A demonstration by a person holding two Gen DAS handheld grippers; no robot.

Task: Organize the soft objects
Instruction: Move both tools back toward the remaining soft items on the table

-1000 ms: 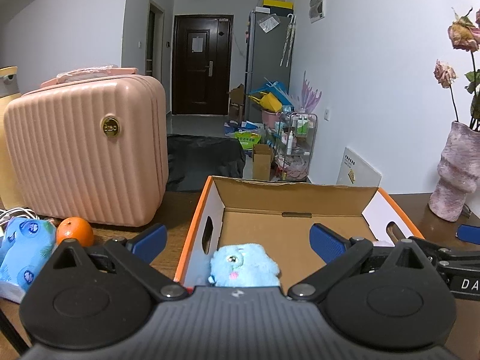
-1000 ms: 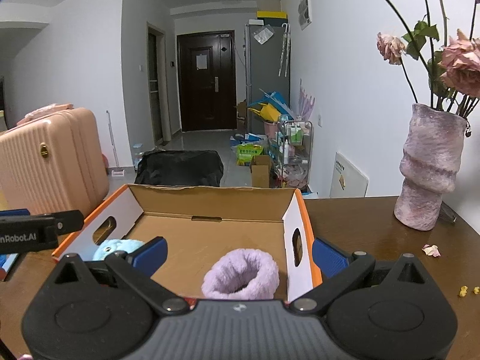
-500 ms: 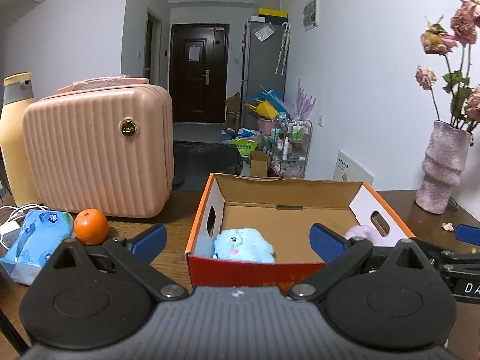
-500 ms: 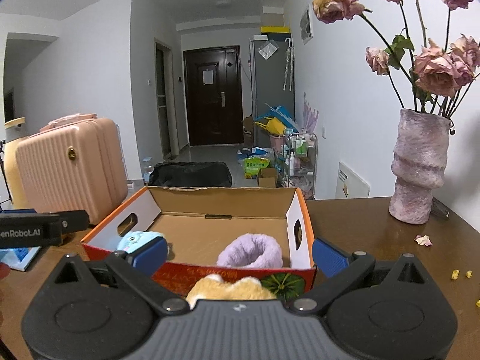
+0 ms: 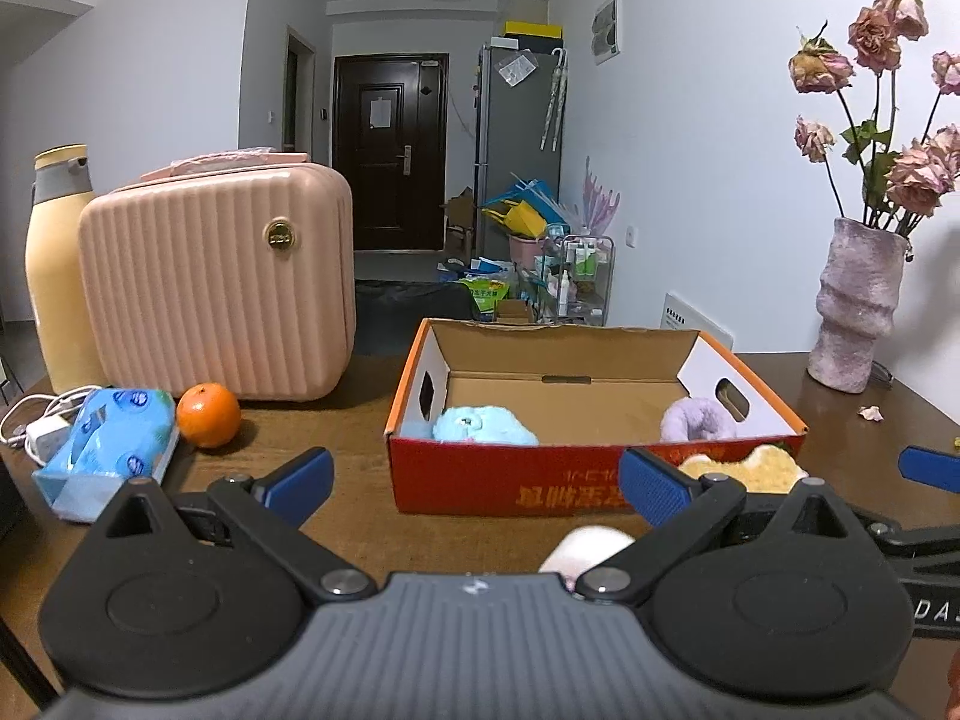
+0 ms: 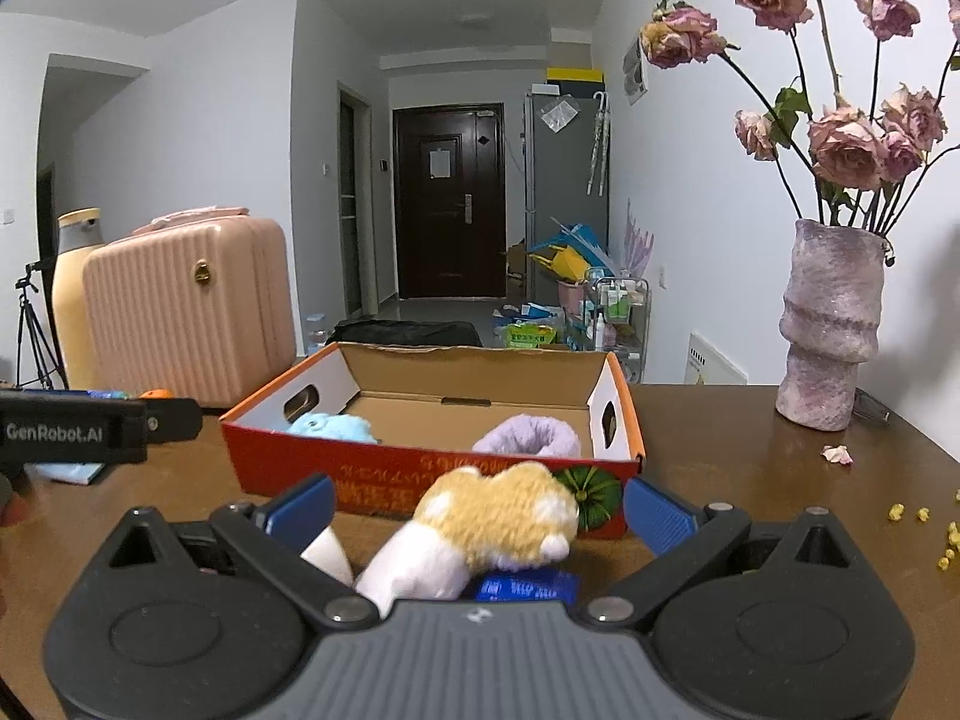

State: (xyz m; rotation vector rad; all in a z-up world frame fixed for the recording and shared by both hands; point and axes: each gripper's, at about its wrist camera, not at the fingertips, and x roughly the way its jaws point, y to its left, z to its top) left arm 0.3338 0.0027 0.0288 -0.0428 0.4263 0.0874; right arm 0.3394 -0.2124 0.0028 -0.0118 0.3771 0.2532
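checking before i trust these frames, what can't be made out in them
- Yellow-and-white plush toy: right wrist view, its lower end is hidden behind the right gripper body; what it is cannot be told.
- Blue item under the toy: right wrist view, mostly covered; label unreadable.
- Blue plush and purple fuzzy ring: left wrist view, lower parts hidden by the box front wall.
- Box lettering: upside down and blurred in both views.

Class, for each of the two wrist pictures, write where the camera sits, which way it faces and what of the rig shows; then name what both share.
Left wrist: on the left gripper, low over the table, facing the cardboard box; its open jaws show.
Right wrist: on the right gripper, facing the box's right end, with the yellow plush between its open jaws.
Shared: box, blue plush, purple ring, vase.
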